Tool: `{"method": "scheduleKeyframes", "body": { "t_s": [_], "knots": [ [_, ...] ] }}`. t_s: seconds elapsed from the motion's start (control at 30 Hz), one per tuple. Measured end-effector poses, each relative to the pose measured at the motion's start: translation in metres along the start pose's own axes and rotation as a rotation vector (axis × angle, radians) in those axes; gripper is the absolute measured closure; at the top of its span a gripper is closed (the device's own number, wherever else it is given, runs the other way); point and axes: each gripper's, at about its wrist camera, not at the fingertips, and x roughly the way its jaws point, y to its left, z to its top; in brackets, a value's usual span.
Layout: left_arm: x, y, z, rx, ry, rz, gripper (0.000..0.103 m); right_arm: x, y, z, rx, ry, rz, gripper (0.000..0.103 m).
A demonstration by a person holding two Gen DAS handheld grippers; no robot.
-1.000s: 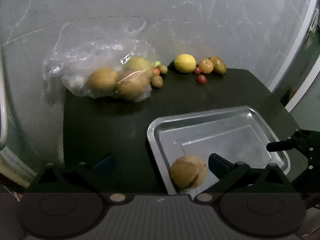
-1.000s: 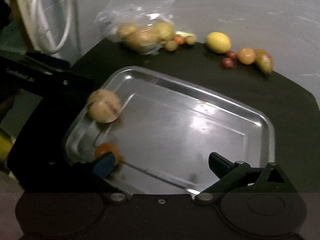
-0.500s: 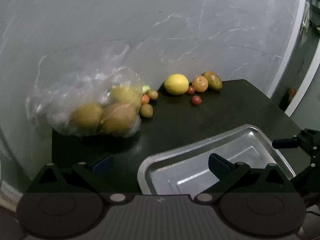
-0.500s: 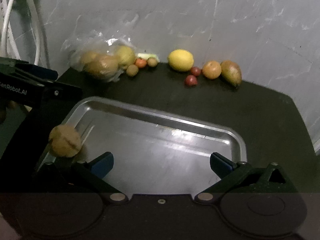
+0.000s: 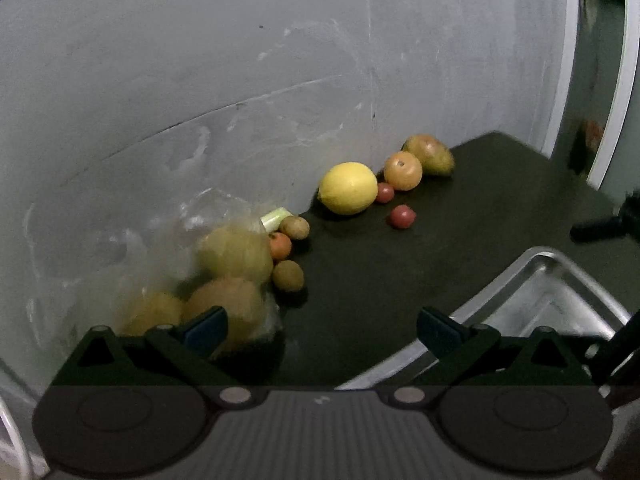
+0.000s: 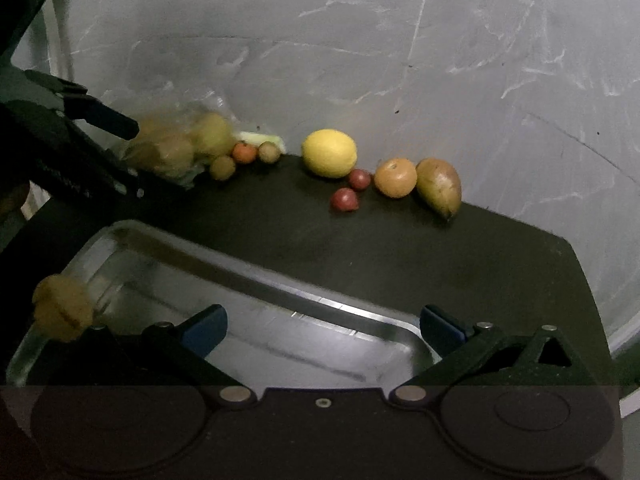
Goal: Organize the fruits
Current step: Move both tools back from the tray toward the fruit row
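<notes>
Left wrist view: left gripper wide open, empty, levelled toward bagged fruit; right gripper likewise.

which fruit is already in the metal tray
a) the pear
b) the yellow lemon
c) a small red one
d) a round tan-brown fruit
d: the round tan-brown fruit sits at the left end of the metal tray, while the lemon, pear and small red fruits lie on the dark table by the wall.

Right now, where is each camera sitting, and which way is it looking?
Left wrist view: sits on the left hand-held gripper, open, facing the wall, bagged fruit and lemon.
Right wrist view: sits on the right hand-held gripper, open, above the metal tray, facing the wall.
Both show the lemon, pear and tray.
</notes>
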Motion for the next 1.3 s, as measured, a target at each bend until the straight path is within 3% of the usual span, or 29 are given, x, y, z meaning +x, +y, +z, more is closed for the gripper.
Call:
{"method": "scheduleKeyframes", "body": {
  "t_s": [0.37,0.6,0.8,0.93,1.3],
  "knots": [
    [0.034,-0.015,0.021,0.145,0.009,0.002,0.005,0.033,-0.047,0.019,0.057,-0.033,0.006,0.002],
    [0.063,-0.018,0.028,0.214,0.069,0.047,0.012,0.053,-0.064,0.023,0.098,-0.039,0.063,0.005],
    [0.074,-0.016,0.032,0.251,0.104,0.048,0.020,0.076,-0.065,0.031,0.111,-0.040,0.138,0.011],
    [0.084,-0.019,0.035,0.266,0.153,0.053,0.036,0.091,-0.061,0.039,0.106,-0.038,0.172,0.017],
    [0.097,-0.025,0.043,0.258,0.214,0.105,0.039,0.116,-0.051,0.055,0.083,-0.034,0.229,0.029]
  ]
}}
